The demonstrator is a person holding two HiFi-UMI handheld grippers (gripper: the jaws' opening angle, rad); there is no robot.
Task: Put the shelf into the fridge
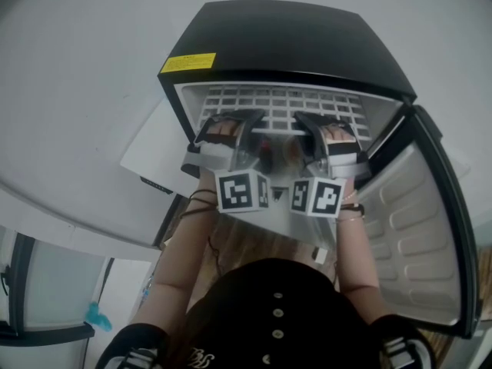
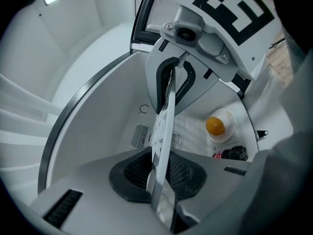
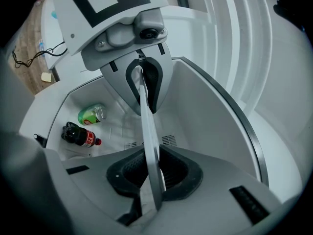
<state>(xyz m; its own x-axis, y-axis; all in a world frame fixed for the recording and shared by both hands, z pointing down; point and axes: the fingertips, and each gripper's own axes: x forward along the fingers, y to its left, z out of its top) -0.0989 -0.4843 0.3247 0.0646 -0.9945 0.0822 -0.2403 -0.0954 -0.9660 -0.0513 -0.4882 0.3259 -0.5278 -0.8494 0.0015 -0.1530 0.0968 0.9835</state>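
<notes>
The black fridge [image 1: 307,41] fills the upper middle of the head view, with its door [image 1: 419,229] swung open at the right of the frame and a yellow label [image 1: 188,62] on its top near the left corner. The white grid shelf [image 1: 280,106] lies flat in the fridge's opening, and its near edge is held on both sides.

The left hand-held gripper [image 1: 223,133] grasps the left part of that near edge. In the left gripper view the shelf [image 2: 164,131] runs edge-on up the centre of the frame, pinched between the dark pads of the hand-held gripper [image 2: 159,173]. The right hand-held gripper [image 1: 327,137] grips the right part of the edge the same way. In its own view the shelf [image 3: 149,141] stands as a thin blade clamped between the pads [image 3: 154,173].

Lower in the fridge lie a green can [image 3: 91,114], a dark bottle with a red label [image 3: 78,135] and a white container with an orange top [image 2: 218,126].
</notes>
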